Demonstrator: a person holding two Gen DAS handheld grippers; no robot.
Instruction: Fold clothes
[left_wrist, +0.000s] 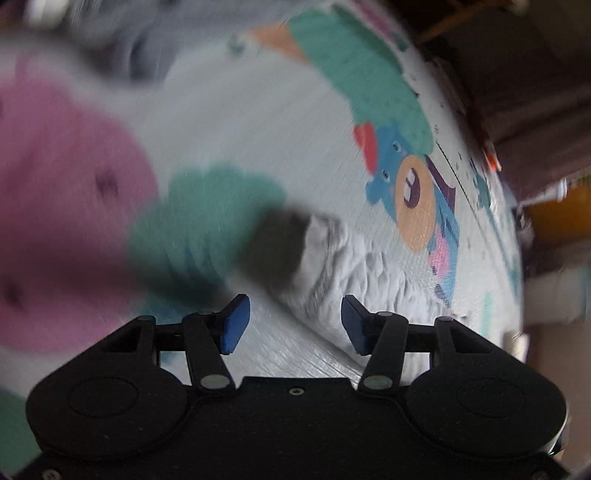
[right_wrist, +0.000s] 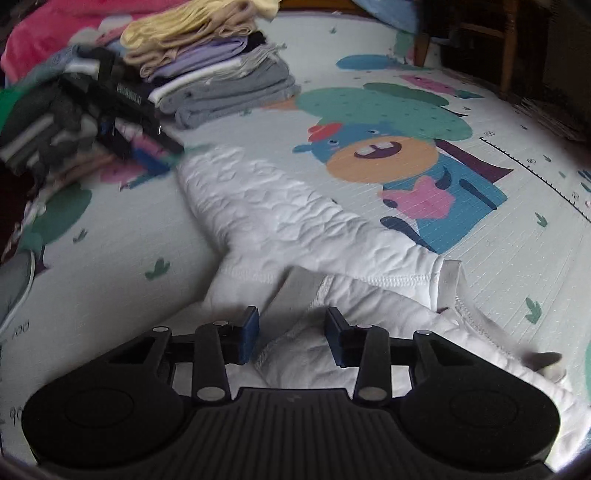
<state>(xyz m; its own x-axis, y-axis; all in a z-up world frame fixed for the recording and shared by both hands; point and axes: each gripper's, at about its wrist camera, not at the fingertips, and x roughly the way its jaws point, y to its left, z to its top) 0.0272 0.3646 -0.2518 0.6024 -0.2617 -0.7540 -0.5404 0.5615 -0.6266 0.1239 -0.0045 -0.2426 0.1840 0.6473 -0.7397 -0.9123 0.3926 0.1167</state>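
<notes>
White quilted garment (right_wrist: 280, 206) lies spread on the play mat (right_wrist: 517, 236), near edge under you | right gripper (right_wrist: 291, 334) jaws part-spread over a fold, pinching nothing | left gripper (left_wrist: 295, 321) spread, empty, at far end | risk: you snag both layers or drag it toward the far-left folded stack (right_wrist: 207, 70).

Garment: white quilted garment (right_wrist: 280, 221) spread across the cartoon play mat (right_wrist: 498, 258)
Right gripper (right_wrist: 291, 334): jaws apart, low over a fold — nothing pinched
Behind: stack of folded clothes (right_wrist: 218, 70) — far left
</notes>
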